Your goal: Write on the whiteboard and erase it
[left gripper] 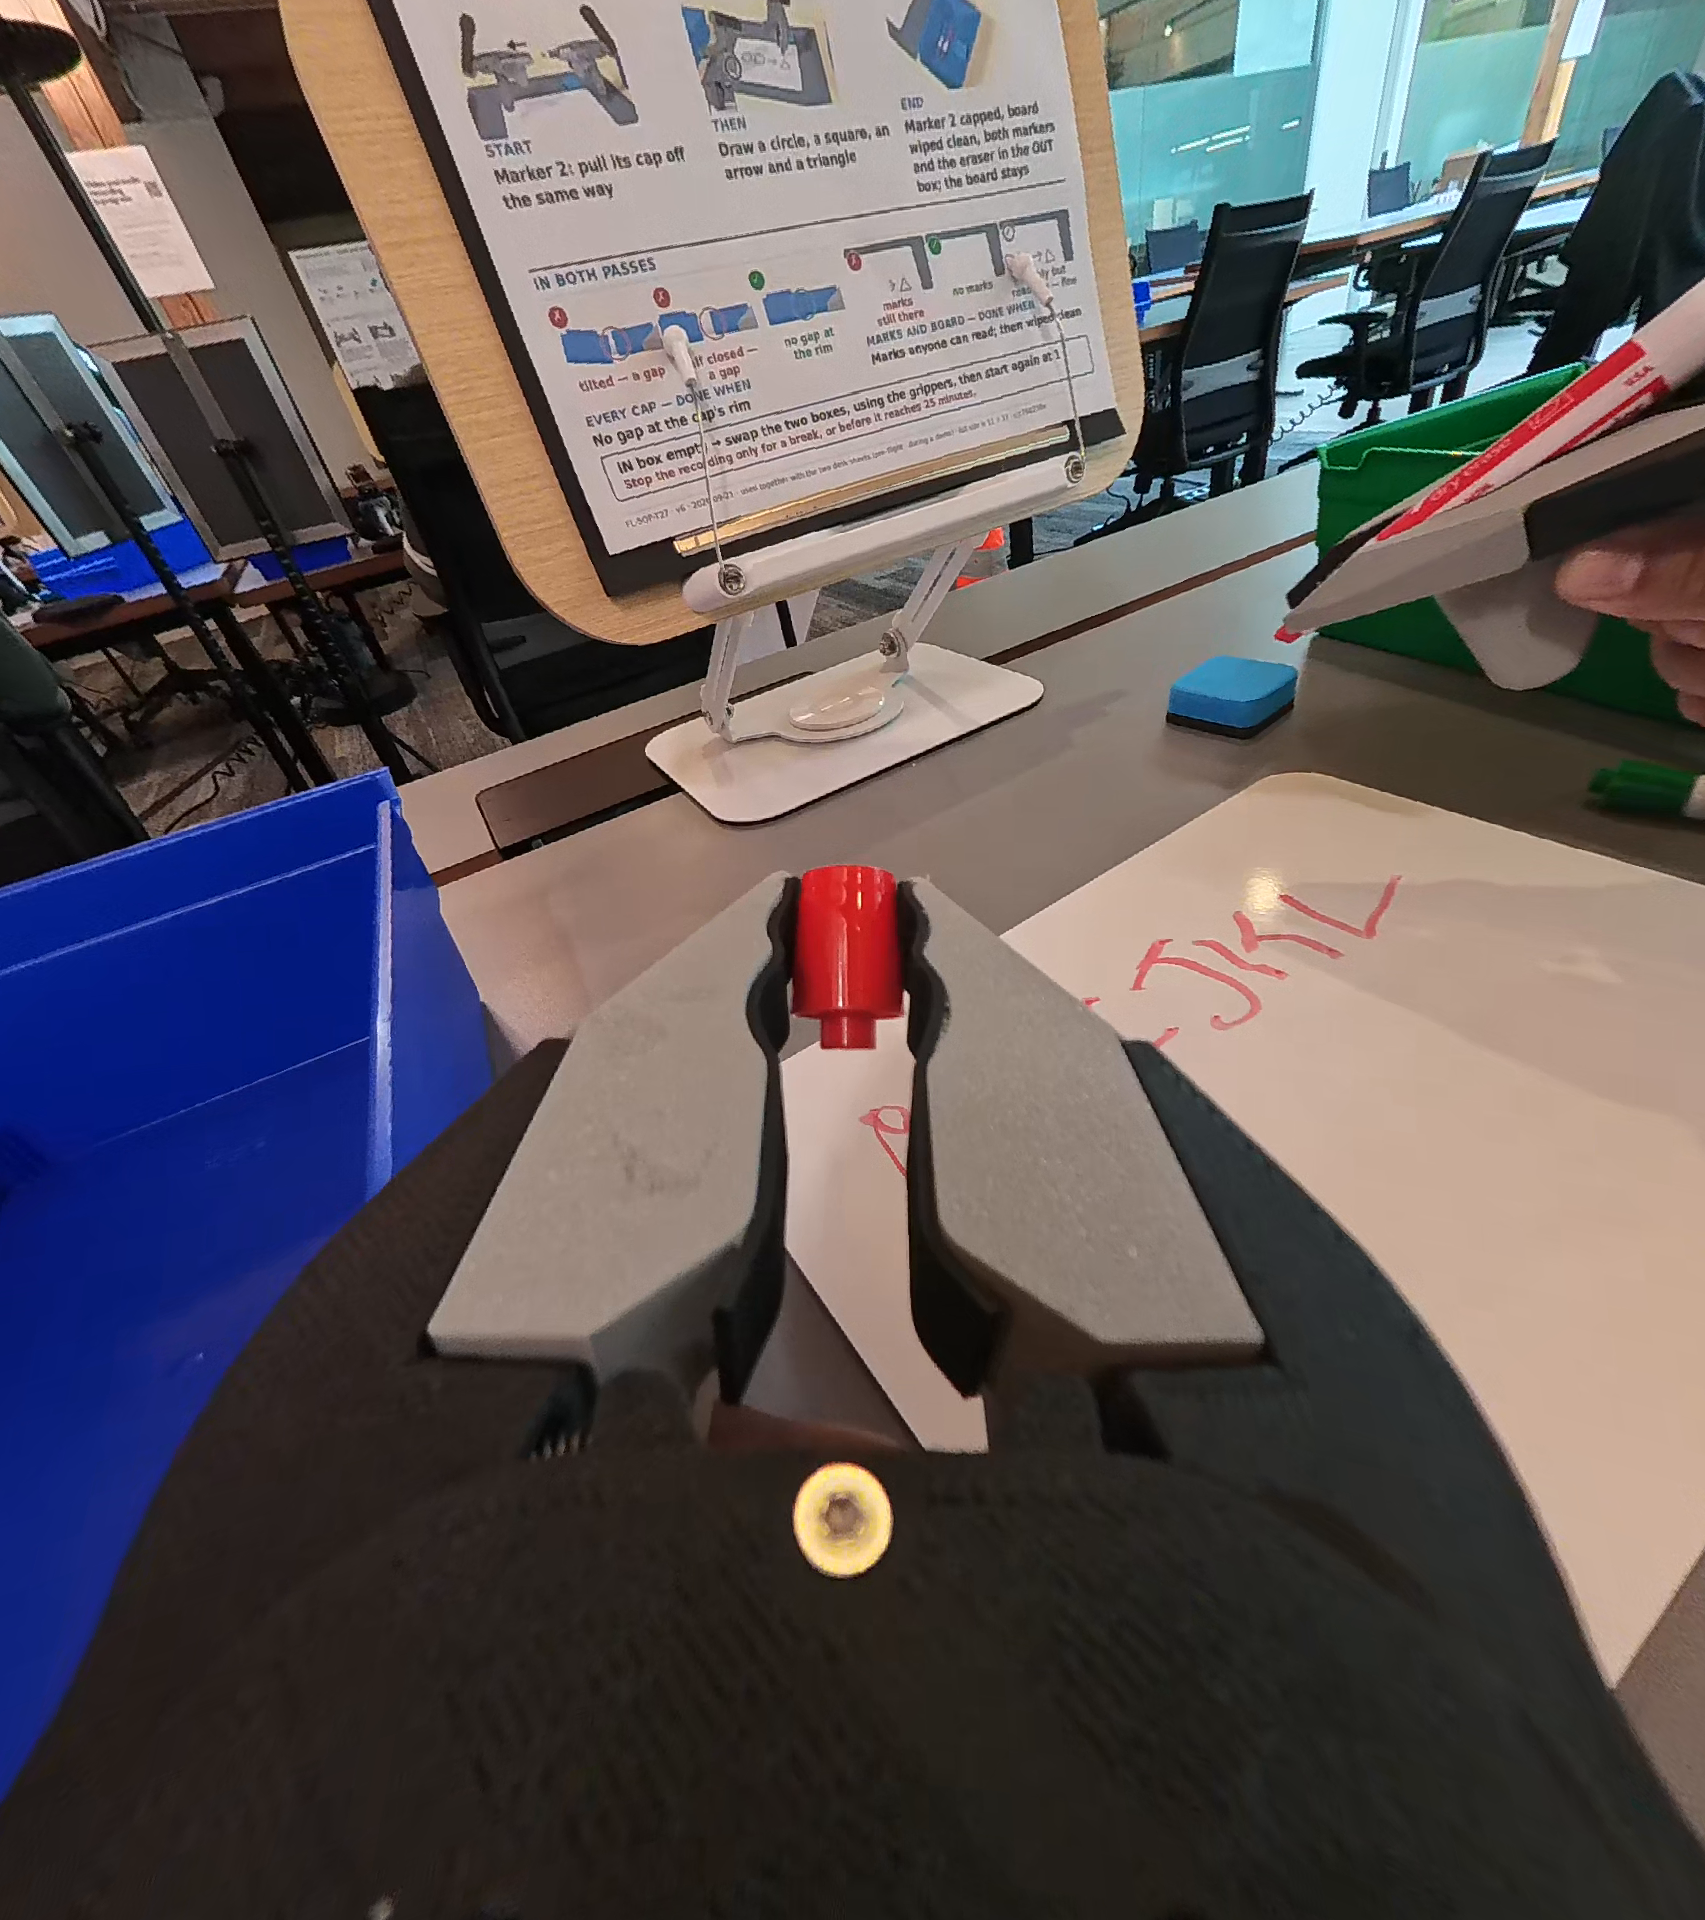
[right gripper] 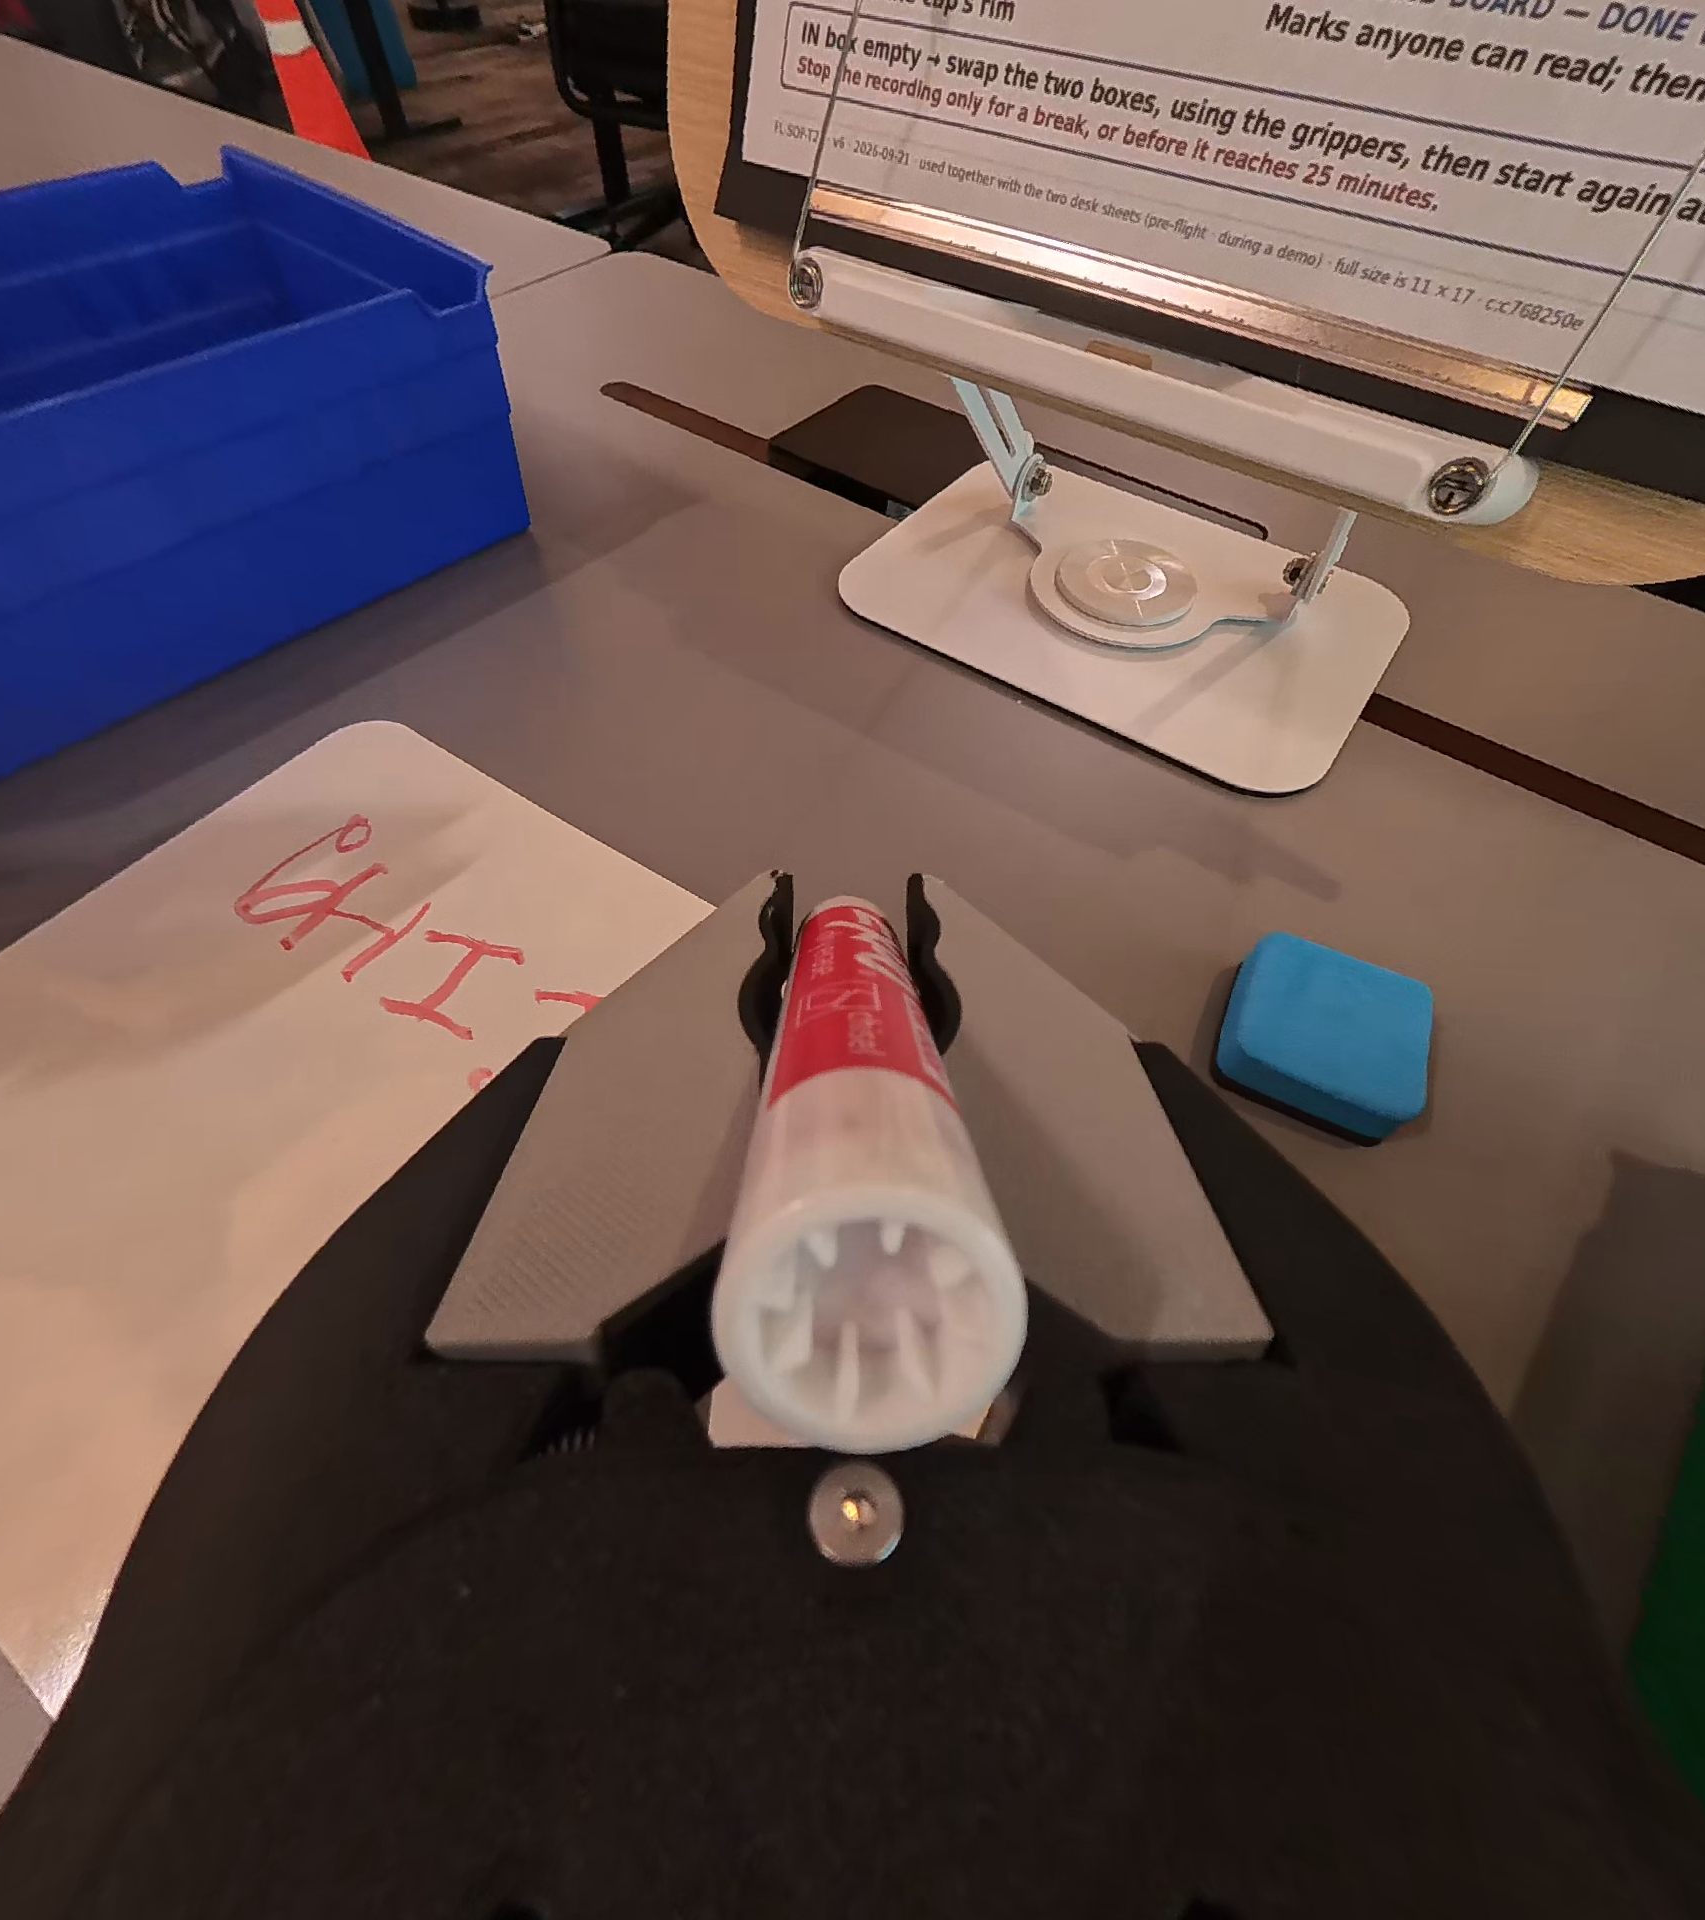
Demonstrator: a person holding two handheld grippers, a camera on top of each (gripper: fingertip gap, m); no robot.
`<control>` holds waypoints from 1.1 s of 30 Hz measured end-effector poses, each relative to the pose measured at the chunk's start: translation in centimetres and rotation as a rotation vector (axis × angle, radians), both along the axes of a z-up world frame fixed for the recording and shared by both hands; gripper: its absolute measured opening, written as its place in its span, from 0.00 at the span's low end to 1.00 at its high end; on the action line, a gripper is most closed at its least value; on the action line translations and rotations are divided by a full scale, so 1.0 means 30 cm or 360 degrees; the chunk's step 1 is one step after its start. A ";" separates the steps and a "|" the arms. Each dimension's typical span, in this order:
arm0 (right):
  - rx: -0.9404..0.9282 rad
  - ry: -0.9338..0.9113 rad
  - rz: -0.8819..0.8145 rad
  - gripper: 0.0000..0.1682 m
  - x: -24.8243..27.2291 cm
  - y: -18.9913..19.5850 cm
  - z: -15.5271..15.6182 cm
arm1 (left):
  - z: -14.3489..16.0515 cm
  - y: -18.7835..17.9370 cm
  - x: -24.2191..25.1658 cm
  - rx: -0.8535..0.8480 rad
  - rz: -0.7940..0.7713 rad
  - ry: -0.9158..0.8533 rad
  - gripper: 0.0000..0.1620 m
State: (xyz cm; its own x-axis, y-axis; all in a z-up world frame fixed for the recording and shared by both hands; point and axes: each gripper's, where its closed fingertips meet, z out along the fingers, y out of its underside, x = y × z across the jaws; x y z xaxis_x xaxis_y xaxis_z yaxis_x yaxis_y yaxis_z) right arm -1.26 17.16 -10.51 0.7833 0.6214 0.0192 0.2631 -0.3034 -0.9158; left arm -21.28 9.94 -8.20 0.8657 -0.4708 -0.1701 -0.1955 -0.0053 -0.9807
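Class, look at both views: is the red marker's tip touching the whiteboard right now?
Apart. In the left wrist view the red marker, held in the right gripper, hangs over bare table near the blue eraser, clear of the whiteboard.

blue bin (right gripper: 204, 499) – left | green bin (left gripper: 1388, 499) – right | sheet stand (right gripper: 1128, 623) behind

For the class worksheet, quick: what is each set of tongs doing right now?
Left tongs: shut on the red cap.
Right tongs: shut on the red marker, uncapped.
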 end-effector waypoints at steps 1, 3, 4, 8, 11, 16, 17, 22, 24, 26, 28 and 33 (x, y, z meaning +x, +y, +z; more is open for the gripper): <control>0.0000 0.0006 -0.0002 0.12 0.002 0.001 0.001 | 0.000 0.000 0.000 0.0001 0.0000 0.0001 0.10; 0.0007 0.0024 -0.0008 0.12 0.006 0.002 0.006 | 0.002 0.000 -0.001 0.0007 0.0005 0.0000 0.10; 0.0008 0.0034 -0.0007 0.12 0.006 0.002 0.008 | 0.003 -0.001 -0.001 0.0007 0.0004 -0.0003 0.10; 0.0043 0.0063 0.0006 0.11 0.001 -0.002 0.025 | 0.001 -0.001 0.002 0.0003 0.0000 0.0005 0.10; 0.0049 0.0051 0.0012 0.11 -0.003 -0.004 0.026 | -0.002 -0.001 0.004 0.0000 -0.0003 0.0013 0.10; 0.0045 0.0037 0.0021 0.12 -0.009 -0.007 0.022 | -0.005 -0.001 0.006 -0.0002 -0.0005 0.0025 0.10; 0.0044 0.0036 0.0023 0.12 -0.011 -0.008 0.022 | -0.005 -0.001 0.007 -0.0002 -0.0005 0.0027 0.10; 0.0046 0.0028 0.0044 0.12 -0.021 -0.014 0.021 | -0.008 -0.002 0.009 -0.0004 -0.0009 0.0034 0.10; 0.0048 0.0014 0.0049 0.12 -0.026 -0.016 0.018 | -0.009 -0.002 0.011 -0.0006 -0.0013 0.0038 0.10; 0.0045 -0.0004 0.0058 0.12 -0.032 -0.019 0.014 | -0.013 -0.003 0.015 -0.0013 -0.0019 0.0046 0.10; 0.0045 -0.0013 0.0069 0.12 -0.039 -0.022 0.011 | -0.017 -0.004 0.019 -0.0020 -0.0029 0.0055 0.10; 0.0060 -0.0032 0.0082 0.12 -0.046 -0.027 0.014 | -0.043 -0.012 0.049 -0.0052 -0.0091 0.0121 0.10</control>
